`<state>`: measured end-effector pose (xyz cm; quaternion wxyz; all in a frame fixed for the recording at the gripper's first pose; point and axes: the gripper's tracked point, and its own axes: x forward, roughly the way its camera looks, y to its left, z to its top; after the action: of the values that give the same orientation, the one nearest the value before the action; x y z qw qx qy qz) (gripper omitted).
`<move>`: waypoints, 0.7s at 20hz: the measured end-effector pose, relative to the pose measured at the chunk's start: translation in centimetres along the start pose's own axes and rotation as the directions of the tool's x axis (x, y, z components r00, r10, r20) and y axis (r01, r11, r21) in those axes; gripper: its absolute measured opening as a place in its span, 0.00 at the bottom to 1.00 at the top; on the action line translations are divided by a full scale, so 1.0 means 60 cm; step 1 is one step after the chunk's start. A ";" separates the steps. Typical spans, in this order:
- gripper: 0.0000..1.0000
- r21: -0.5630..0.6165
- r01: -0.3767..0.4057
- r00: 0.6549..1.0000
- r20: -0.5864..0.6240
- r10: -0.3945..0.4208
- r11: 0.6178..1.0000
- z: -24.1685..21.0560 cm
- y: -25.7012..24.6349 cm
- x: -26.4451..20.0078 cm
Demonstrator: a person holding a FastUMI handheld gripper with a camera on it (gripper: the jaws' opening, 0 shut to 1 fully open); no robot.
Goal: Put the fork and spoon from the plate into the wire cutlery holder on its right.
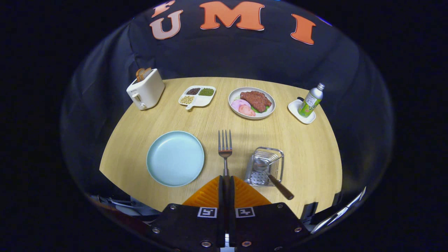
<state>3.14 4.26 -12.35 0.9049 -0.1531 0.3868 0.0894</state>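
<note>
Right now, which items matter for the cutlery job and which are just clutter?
Job items:
fork, held between the shut fingers of the gripper
spoon, already in the wire cutlery holder
plate, now bare

Clutter:
toaster with bread
divided dish
meat plate
bottle on a small white tray

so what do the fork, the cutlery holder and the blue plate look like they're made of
Fork, gripped between the fingers: shiny metal, probably steel, by its grey gleam. Cutlery holder: bright chromed wire with a perforated metal base. Plate: smooth pale blue with a soft sheen, either glazed ceramic or melamine; the look leaves that open.
</note>
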 end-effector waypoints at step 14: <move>0.05 -0.154 -0.064 0.934 -0.357 0.005 0.986 -0.042 -0.141 0.021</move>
<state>4.68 -4.46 -13.15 0.8028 -0.2334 0.5380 0.1073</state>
